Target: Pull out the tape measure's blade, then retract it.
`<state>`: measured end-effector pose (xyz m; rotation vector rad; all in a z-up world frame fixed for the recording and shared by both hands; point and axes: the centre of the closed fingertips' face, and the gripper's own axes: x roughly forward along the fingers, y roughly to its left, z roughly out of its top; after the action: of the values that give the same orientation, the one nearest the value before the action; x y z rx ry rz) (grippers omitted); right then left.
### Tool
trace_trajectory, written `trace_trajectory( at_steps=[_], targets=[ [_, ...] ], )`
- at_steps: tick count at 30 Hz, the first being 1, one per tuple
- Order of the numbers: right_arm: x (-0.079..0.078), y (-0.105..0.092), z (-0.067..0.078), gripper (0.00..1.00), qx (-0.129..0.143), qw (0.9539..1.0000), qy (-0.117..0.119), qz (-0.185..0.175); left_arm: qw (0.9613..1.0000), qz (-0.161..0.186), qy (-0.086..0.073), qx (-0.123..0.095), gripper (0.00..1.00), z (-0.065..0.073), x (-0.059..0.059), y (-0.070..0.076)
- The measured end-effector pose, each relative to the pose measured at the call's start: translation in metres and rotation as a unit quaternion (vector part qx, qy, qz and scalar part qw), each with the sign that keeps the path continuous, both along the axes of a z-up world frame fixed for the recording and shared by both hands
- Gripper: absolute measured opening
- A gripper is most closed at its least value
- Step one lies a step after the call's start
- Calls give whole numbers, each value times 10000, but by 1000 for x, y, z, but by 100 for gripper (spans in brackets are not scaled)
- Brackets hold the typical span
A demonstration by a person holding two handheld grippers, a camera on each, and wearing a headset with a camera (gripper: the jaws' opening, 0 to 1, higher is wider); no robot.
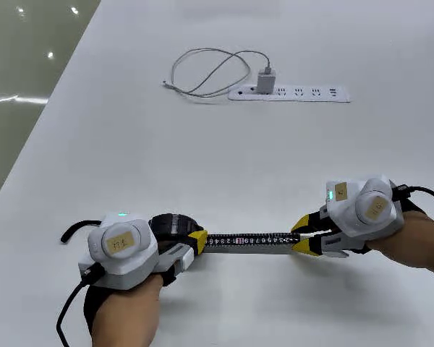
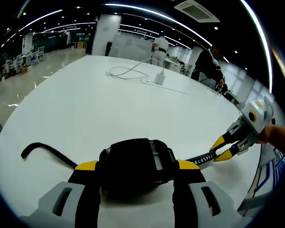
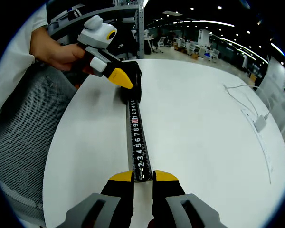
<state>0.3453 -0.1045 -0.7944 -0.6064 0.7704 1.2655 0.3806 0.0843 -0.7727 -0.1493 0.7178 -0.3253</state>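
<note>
Table [image 1: 202, 166]: white and broad; we see a glossy greenish floor [image 1: 22, 87] past its left edge
Tape measure [image 1: 172, 224]: black, resting on the table close to the near edge, left of the middle; in the left gripper view it sits [image 2: 135, 164] between that tool's own two jaws
Strap [image 1: 76, 228]: black, trailing from the tape measure towards the left edge and lying on the table
Blade [image 1: 249, 241]: drawn out of the tape measure and running rightwards, roughly along the near edge; we read black numbers on it, with a red mark part-way along, in the right gripper view [image 3: 138, 142]
Left gripper [image 1: 179, 235]: yellow-tipped jaws pressed against the two sides of the tape measure, clamping it; a hand holds the white body from below
Right gripper [image 1: 301, 236]: well apart from the left one, near the near edge towards the right; its jaws pinch the free end of the blade, one yellow tip on each side, as we see best in its own view [image 3: 143, 176]
Power strip [image 1: 296, 93]: white, flat on the table towards the far edge, right of the middle
Charger [image 1: 266, 78]: white, plugged into the left end of the power strip
Cable [image 1: 202, 72]: pale, looping on the table to the left of the charger
Background: a large hall with ceiling lights; in the left gripper view we make out people standing beyond the table's far edge
</note>
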Motion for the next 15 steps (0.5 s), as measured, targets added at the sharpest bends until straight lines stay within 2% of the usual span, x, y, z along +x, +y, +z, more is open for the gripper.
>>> trace_trajectory(
  at_steps=[15],
  targets=[
    [4, 28, 0, 10, 211, 9997, 31, 103, 9999, -13, 5, -116, 57, 0, 1, 1]
  ],
)
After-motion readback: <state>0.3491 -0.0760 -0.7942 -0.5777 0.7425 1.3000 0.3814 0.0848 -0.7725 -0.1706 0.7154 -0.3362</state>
